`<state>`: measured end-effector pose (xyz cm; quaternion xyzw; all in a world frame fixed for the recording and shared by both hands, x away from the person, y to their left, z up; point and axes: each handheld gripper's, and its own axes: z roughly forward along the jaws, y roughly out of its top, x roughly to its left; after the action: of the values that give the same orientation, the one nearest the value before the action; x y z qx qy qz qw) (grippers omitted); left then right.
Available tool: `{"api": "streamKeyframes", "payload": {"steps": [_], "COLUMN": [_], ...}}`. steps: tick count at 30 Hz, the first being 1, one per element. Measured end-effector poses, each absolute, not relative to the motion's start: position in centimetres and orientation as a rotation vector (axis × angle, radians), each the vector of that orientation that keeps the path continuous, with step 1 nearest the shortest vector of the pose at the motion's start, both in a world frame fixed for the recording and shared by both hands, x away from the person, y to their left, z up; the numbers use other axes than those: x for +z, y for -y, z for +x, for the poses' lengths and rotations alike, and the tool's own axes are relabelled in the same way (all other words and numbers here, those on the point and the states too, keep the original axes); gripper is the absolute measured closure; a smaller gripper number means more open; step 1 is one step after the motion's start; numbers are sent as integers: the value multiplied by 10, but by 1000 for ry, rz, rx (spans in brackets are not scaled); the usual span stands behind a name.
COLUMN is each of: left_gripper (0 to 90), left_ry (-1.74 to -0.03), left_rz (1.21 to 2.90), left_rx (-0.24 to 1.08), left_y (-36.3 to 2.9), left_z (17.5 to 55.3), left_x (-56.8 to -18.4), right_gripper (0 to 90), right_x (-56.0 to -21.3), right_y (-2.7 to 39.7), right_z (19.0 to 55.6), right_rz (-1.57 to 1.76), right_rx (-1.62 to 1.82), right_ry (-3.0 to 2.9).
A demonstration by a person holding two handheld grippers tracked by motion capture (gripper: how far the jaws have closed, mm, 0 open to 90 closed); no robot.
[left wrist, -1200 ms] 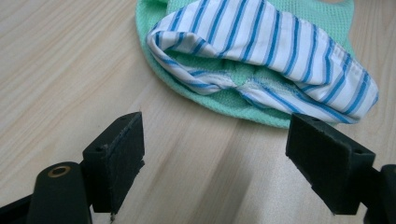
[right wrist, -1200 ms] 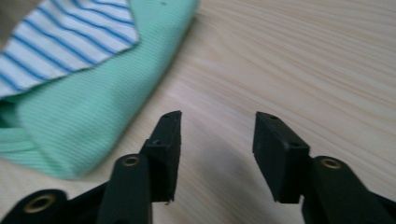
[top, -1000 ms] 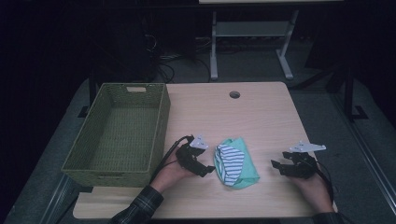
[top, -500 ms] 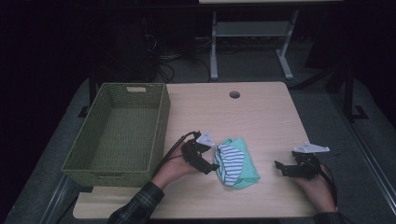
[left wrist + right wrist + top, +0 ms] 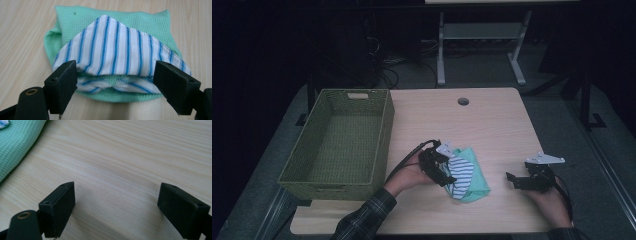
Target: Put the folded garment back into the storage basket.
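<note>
My main worry is a partial grab: the left gripper [image 5: 112, 82] has its jaws spread wide around the near edge of the folded cloth bundle [image 5: 464, 172], and if I close from here I judge the pads could catch only the top striped layer [image 5: 117, 50] and let the mint-green waffle-weave cloth [image 5: 140, 22] underneath slide out, so the fold would fall apart on the lift. The striped piece is doubled over, with a loose tucked edge between the jaws, and that soft edge could bunch or slip aside instead of seating squarely. A second risk is dragging: if I push further in with the jaws low, I could shove the whole bundle across the wooden table [image 5: 492, 120] and spoil the fold. In the left gripper view the bundle lies straight ahead, its near edge spanning the gap between the two black pads, close to both, though I cannot tell whether it touches them; nothing is pressed yet. In the high view the bundle sits near the table's front edge, just to the right of the left gripper [image 5: 443, 167], with the green wicker basket [image 5: 379, 145] standing empty off to the left. The right gripper [image 5: 117, 207] has just been opening its jaws; they stand apart over bare wood with nothing between them, the green cloth's edge [image 5: 17, 142] off to one side.
</note>
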<state>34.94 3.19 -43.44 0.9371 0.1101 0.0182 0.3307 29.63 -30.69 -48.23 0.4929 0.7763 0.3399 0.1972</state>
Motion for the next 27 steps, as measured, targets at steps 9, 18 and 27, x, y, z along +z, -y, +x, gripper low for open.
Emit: {"api": "streamKeyframes", "payload": {"steps": [9,18,27], "left_gripper": [173,175,251], "left_ry": [-241,-238,-222], "left_rz": [2524,2577,2618], "left_rx": [28,17,69], "left_y": [-23,-20,-18], "left_z": [349,350,349], "left_x": [-448,-453,-452], "right_gripper": [144,144,144], "right_x": [-482,-482,-482], "right_y": [307,307,307], "right_z": [296,296,296], "right_rz": [1379,1384,1384], "right_rx": [951,950,950], "right_ry": [-2172,-2169,-2168]}}
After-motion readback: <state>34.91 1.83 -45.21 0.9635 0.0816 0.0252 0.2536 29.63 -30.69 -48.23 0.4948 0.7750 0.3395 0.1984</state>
